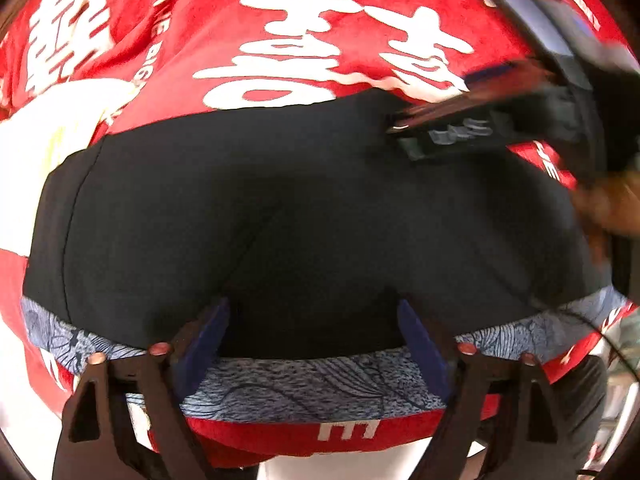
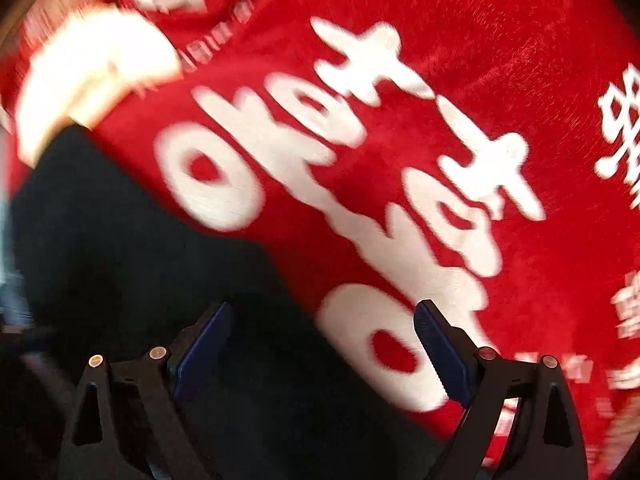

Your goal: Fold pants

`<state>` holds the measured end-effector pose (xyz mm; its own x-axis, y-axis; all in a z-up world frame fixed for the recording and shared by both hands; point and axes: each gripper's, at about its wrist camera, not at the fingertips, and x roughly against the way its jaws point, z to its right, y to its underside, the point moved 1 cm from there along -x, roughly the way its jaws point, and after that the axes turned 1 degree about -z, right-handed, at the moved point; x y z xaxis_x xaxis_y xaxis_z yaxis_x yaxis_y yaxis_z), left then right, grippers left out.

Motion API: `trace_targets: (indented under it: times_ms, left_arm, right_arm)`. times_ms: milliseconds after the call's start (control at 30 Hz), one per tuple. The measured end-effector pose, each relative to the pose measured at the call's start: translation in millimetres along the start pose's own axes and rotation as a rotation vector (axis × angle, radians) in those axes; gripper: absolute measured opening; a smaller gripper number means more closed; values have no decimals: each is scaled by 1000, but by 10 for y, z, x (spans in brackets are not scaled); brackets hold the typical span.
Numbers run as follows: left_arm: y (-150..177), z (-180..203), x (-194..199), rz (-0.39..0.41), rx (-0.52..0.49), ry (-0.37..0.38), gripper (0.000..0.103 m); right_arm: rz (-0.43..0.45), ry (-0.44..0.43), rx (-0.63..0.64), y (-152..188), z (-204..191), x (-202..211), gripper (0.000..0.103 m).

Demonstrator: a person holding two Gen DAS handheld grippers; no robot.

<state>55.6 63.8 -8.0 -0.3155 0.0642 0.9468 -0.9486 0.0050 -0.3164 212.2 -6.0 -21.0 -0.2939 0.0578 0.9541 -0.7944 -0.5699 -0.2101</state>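
Black pants lie flat on a red cloth with white characters. Their blue-grey patterned waistband runs along the near edge. My left gripper is open just above the waistband, with its blue pads on either side of the black fabric and holding nothing. My right gripper shows blurred at the pants' far right edge in the left wrist view. In the right wrist view the right gripper is open over the border between the black pants and the red cloth.
A white patch lies on the red cloth left of the pants, and it shows blurred in the right wrist view. The cloth's near edge drops off below the waistband. A hand shows at the right.
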Motion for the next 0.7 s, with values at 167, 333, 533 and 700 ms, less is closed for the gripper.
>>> trace_targets:
  times_ms: [167,333,533,700]
  left_arm:
    - [78,87,-43,35,-43,-49,95]
    - [68,46,-22,28,-31,-17,95]
    - [68,39,-47,33,-46,-15,95]
    - [88,56,-21,33,-39,-8,95]
  right_arm:
    - [115,-43,-48,-20,116,227,99]
    - [71,-392,-32,-84,10,198,96]
    - [34,-247,31,-129,-214,-28,80]
    - [121,-214,-46,-98,-58,259,88]
